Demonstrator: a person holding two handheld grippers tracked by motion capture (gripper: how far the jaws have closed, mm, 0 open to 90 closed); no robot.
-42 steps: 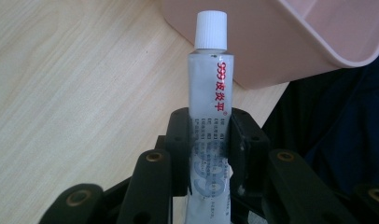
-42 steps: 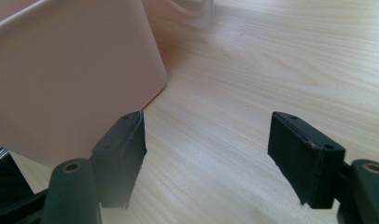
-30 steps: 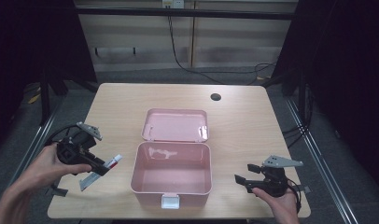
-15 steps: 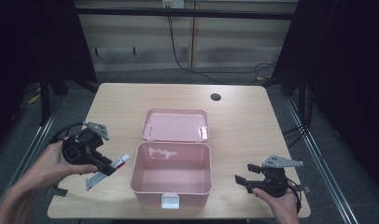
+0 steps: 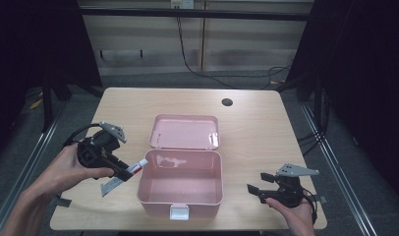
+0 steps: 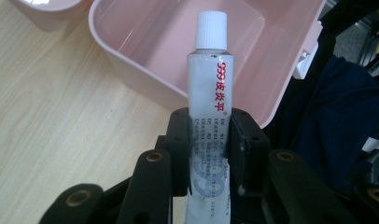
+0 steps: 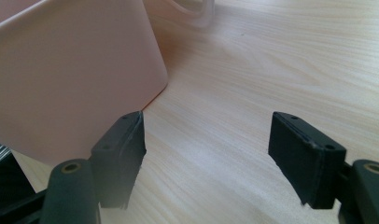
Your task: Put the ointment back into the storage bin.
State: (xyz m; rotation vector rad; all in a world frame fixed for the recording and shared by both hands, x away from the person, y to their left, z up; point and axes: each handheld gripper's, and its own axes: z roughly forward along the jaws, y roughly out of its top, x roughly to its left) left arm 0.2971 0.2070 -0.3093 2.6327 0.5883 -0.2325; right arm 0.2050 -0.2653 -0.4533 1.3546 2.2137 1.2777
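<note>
Two grippers are in play over a pale wooden table point(image 5: 266, 128), and each view adds something of its own: the high view gives the whole layout, with the left gripper point(image 5: 120, 170) held up in a hand point(image 5: 72, 169) just left of an open pink box point(image 5: 180, 184), its lid point(image 5: 185, 132) lying back flat behind it, while the right gripper point(image 5: 256, 189) rests low at the box's right front corner. From the left gripper view point(image 6: 208, 140) comes the detail, jaws clamped on the lower body of a white tube point(image 6: 210, 93) with a ribbed white cap point(image 6: 211, 29) and red lettering down one side, the cap poking ahead of the jaws over the box's rim point(image 6: 145, 81); grey small print on the tube is too fine to read, and its crimped tail is cut off at the frame's bottom. Seen through the right gripper view point(image 7: 208, 140), the jaws stand wide apart with nothing between them, bare tabletop ahead and the box's outer wall point(image 7: 71, 79) beside one jaw
</note>
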